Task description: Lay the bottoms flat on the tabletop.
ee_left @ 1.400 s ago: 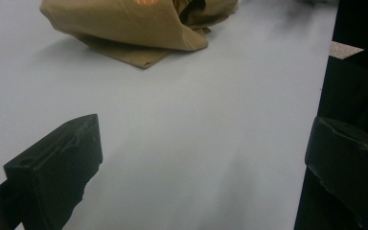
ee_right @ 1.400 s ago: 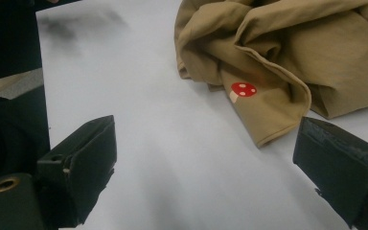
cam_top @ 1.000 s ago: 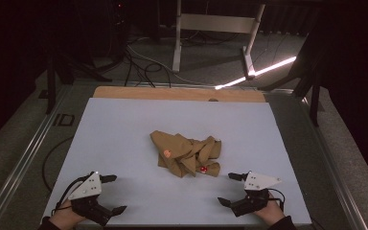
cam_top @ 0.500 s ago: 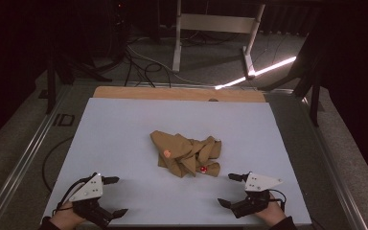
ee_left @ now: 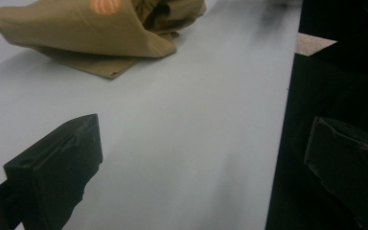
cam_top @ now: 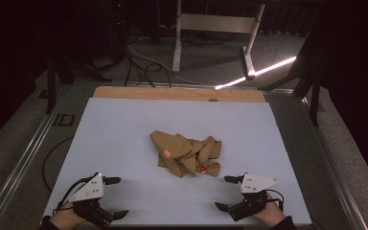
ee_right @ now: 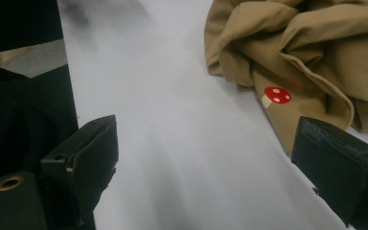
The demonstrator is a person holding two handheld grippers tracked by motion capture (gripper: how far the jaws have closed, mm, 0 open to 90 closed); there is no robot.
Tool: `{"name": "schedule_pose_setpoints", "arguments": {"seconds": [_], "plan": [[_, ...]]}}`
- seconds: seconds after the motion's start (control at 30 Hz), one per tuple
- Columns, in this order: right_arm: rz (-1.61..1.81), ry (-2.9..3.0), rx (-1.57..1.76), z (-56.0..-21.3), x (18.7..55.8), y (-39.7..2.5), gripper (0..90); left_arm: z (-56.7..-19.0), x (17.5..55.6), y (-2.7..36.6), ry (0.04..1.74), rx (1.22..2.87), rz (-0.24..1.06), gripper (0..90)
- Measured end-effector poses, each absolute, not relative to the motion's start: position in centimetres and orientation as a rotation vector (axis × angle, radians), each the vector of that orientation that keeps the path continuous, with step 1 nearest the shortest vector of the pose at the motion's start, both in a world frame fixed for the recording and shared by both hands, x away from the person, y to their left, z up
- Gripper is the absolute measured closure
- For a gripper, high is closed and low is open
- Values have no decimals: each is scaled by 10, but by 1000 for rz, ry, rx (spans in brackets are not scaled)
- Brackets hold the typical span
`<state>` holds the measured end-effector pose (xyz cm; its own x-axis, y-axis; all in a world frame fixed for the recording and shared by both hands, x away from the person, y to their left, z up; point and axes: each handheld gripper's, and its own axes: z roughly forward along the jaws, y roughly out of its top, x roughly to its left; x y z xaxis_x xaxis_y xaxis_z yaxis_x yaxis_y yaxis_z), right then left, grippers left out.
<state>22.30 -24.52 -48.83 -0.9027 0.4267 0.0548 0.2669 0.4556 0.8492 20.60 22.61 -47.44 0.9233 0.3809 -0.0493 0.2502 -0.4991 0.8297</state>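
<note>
Beside the crumpled cloth [cam_top: 187,154], both claws unmoved, agape

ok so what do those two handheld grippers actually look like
Each hand carries a black two-jaw tool: the left gripper and right gripper have blocky, matte black jaws and a light grey three-cornered plate on top. A thin black cable loops from the left one; another trails behind the right. A brass-coloured eyelet sits on the right gripper's body.

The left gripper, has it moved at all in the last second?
Yes, slightly. The left gripper has drifted toward the near edge of the white table, away from the tan cloth, its jaws open.
</note>
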Motion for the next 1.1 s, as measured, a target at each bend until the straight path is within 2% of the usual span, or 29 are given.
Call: {"name": "schedule_pose_setpoints", "arguments": {"seconds": [0.8, 1.1], "plan": [[1491, 2444, 490, -430, 232, -239, 93, -437, 208, 209, 342, 2102, 160, 3], [1480, 2338, 608, -427, 248, -233, 93, -431, 225, 208, 443, 2050, 250, 3]]}}
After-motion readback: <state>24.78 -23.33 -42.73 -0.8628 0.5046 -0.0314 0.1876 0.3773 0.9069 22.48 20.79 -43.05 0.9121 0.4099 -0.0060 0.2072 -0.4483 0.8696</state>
